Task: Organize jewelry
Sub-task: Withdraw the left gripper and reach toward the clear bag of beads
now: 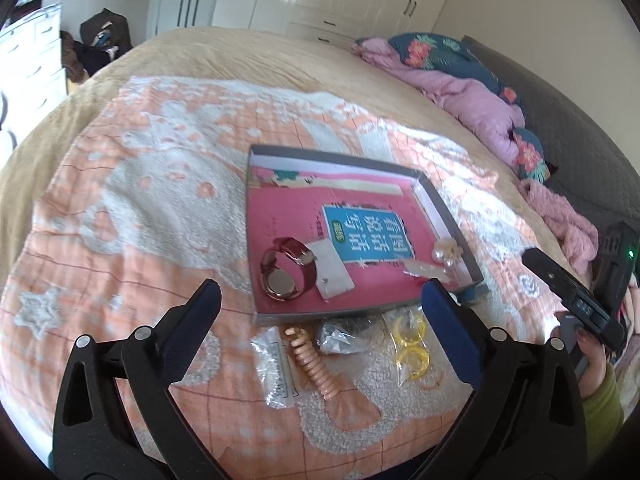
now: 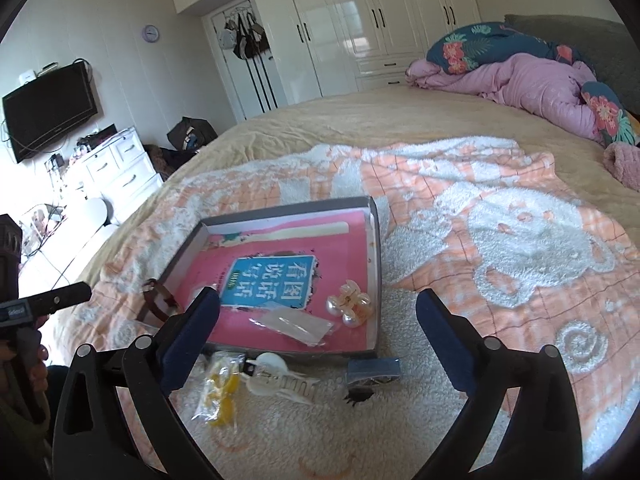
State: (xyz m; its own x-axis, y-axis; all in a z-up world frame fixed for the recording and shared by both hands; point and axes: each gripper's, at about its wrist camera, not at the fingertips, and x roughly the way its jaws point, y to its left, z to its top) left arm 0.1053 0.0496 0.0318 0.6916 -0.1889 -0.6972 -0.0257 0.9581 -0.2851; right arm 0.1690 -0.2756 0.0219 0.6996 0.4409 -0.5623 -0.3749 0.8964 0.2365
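Left wrist view: left tongs spread wide, empty, above the blanket on the bed.
Tray: holds a red watch and pearl clip.
Before tray: coil hair tie, yellow rings in bags.
Right wrist view: right tongs spread, empty, near the tray's front edge; white clip lies below.

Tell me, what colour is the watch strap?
Dark red; the watch shows best in the left wrist view.

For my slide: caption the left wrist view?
Open left gripper hovers over loose jewelry beside tray holding red watch.
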